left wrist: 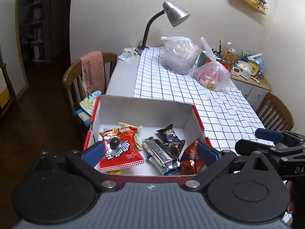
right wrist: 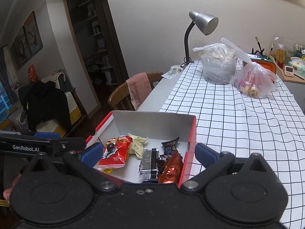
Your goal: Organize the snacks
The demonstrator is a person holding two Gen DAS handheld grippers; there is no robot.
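A red cardboard box (left wrist: 144, 106) (right wrist: 152, 122) with a white inside sits at the near edge of the table. In it lie a red snack packet (left wrist: 122, 150) (right wrist: 116, 152), a silver bar wrapper (left wrist: 160, 154) (right wrist: 149, 162), a dark packet (left wrist: 168, 133) (right wrist: 169, 146), an orange-brown packet (left wrist: 190, 158) (right wrist: 170, 169) and a pale wrapper (left wrist: 138, 133) (right wrist: 137, 143). My left gripper (left wrist: 150, 152) is open and empty just above the box's near side. My right gripper (right wrist: 148, 152) is open and empty, also over the box; it shows at the right of the left wrist view (left wrist: 266, 139).
The table carries a checked cloth (left wrist: 190, 95) (right wrist: 238, 118), a grey desk lamp (left wrist: 171, 15) (right wrist: 204, 22), a clear bagged container (left wrist: 179, 55) (right wrist: 219, 64) and a tied bag of food (left wrist: 211, 74) (right wrist: 253, 80). Wooden chairs stand at the left (left wrist: 76, 72) (right wrist: 122, 93) and the right (left wrist: 276, 112).
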